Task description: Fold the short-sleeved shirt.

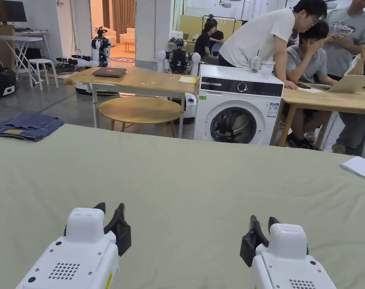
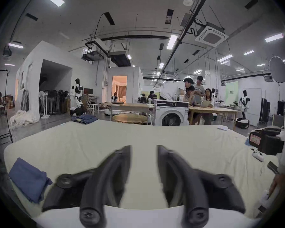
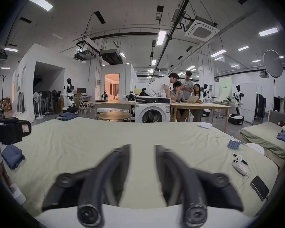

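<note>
Shirt point(image 2: 29, 180) (blue, folded) lies on bed point(image 2: 155, 132), left of parted left tongs point(image 2: 144, 151).

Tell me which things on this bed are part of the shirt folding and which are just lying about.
Part of the job:
left claw, open
right claw, open
folded blue cloth on the bed's left side, possibly the shirt
bed

Lying about:
folded jeans
sheet of paper
white controller
phone
blue block

Bright, even ceiling-panel light | soft shadows | gripper views fisheye, dark corners | near claws blurred
</note>
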The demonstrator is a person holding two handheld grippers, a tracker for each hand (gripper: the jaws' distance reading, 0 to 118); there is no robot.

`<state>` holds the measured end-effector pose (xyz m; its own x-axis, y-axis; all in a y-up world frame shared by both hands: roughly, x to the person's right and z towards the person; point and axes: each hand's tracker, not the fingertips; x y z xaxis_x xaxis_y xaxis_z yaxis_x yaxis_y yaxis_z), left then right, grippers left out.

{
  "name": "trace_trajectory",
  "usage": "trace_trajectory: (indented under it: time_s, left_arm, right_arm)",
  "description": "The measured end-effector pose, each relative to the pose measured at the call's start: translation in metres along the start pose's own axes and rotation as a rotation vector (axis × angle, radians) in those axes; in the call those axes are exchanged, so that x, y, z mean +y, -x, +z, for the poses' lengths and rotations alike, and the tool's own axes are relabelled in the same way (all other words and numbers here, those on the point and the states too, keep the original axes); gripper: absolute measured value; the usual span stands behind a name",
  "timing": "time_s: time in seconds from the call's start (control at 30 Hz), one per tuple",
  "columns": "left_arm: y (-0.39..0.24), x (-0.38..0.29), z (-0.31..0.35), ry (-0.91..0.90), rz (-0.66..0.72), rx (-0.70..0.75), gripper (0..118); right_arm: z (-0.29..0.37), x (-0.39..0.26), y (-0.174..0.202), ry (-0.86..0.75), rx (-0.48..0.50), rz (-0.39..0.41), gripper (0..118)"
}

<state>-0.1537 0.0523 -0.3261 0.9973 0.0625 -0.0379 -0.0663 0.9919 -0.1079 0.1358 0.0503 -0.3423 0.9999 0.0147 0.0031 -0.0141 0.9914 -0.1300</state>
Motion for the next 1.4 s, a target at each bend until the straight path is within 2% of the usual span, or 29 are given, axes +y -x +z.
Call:
trace_trajectory:
  time_s: [0.03, 0.1, 0.13, 0.17, 0.2, 0.4, 0.57, 0.63, 0.7, 0.8, 0.9, 1.1, 1.4]
  left_arm:
    - [0.002, 0.001, -0.004, 0.017, 0.007, -0.008, 54]
    - [0.003, 0.0, -0.004, 0.016, 0.006, -0.009, 54]
    - [0.002, 0.0, -0.003, 0.013, 0.001, -0.003, 54]
    - [0.003, 0.0, -0.004, 0.01, -0.009, 0.01, 54]
    - [0.003, 0.0, -0.003, 0.002, -0.014, 0.015, 54]
    - [-0.001, 0.0, 0.005, -0.042, -0.06, 0.049, 54]
    - [-0.005, -0.002, 0.003, -0.041, -0.114, 0.108, 54]
    - [-0.004, -0.003, 0.004, -0.038, -0.109, 0.099, 54]
    - [0.0, -0.003, 0.004, -0.031, -0.092, 0.067, 54]
    - [-0.001, -0.002, 0.006, -0.025, -0.081, 0.051, 54]
    - [-0.001, -0.001, 0.007, -0.024, -0.066, 0.03, 54]
    - [0.0, -0.002, 0.001, -0.012, -0.053, 0.021, 54]
    - [0.003, -0.002, -0.002, -0.007, -0.042, 0.035, 54]
  right_arm:
    - [-0.001, 0.0, 0.0, 0.007, 0.013, -0.01, 61]
    - [-0.004, 0.002, 0.0, 0.024, 0.015, -0.022, 71]
    - [-0.005, 0.001, 0.0, 0.028, 0.009, -0.02, 78]
    - [-0.006, 0.001, 0.001, 0.03, -0.008, -0.009, 90]
    - [-0.007, 0.001, 0.002, 0.035, -0.024, 0.002, 94]
    - [-0.009, 0.0, -0.001, 0.052, -0.038, -0.003, 94]
    - [-0.009, 0.003, -0.008, 0.067, 0.0, -0.065, 94]
    - [-0.009, 0.003, -0.012, 0.074, 0.034, -0.112, 94]
    - [-0.009, 0.004, -0.013, 0.079, 0.045, -0.125, 94]
    - [-0.013, 0.005, -0.009, 0.097, -0.001, -0.104, 94]
    - [-0.015, 0.005, -0.008, 0.094, -0.002, -0.102, 94]
    - [-0.02, 0.008, -0.006, 0.12, -0.047, -0.143, 94]
    - [-0.021, 0.018, -0.01, 0.127, 0.002, -0.18, 94]
